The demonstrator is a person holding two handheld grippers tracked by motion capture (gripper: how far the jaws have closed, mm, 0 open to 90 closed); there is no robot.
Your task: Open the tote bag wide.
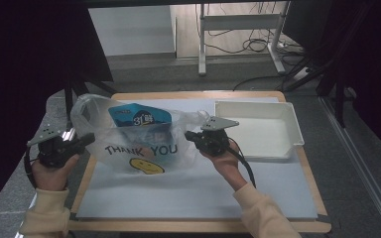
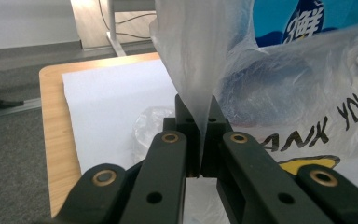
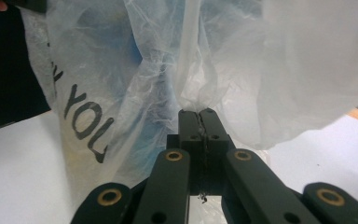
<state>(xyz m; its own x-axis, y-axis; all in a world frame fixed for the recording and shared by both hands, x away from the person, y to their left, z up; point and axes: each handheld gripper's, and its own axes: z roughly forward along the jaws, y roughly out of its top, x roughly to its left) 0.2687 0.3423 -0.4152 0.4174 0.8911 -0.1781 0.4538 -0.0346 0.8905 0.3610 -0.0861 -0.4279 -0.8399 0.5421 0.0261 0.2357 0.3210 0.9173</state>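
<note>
A thin white plastic bag (image 1: 139, 148) printed "THANK YOU" with a yellow smiley stands on the white mat (image 1: 188, 193), stretched between both grippers. A blue snack packet (image 1: 140, 119) sticks out of its top. My left gripper (image 1: 87, 140) is shut on the bag's left handle (image 2: 191, 70), which runs up from between the closed jaws. My right gripper (image 1: 191, 136) is shut on the bag's right handle (image 3: 191, 88), with the film pinched between its pads. In the right gripper view the bag (image 3: 121, 84) hangs close ahead, blue showing through it.
A shallow white tray (image 1: 287, 124) stands at the mat's right, just beyond my right gripper. The wooden table edge (image 1: 94, 168) frames the mat. A desk frame with cables (image 1: 243, 34) stands on the floor beyond the table.
</note>
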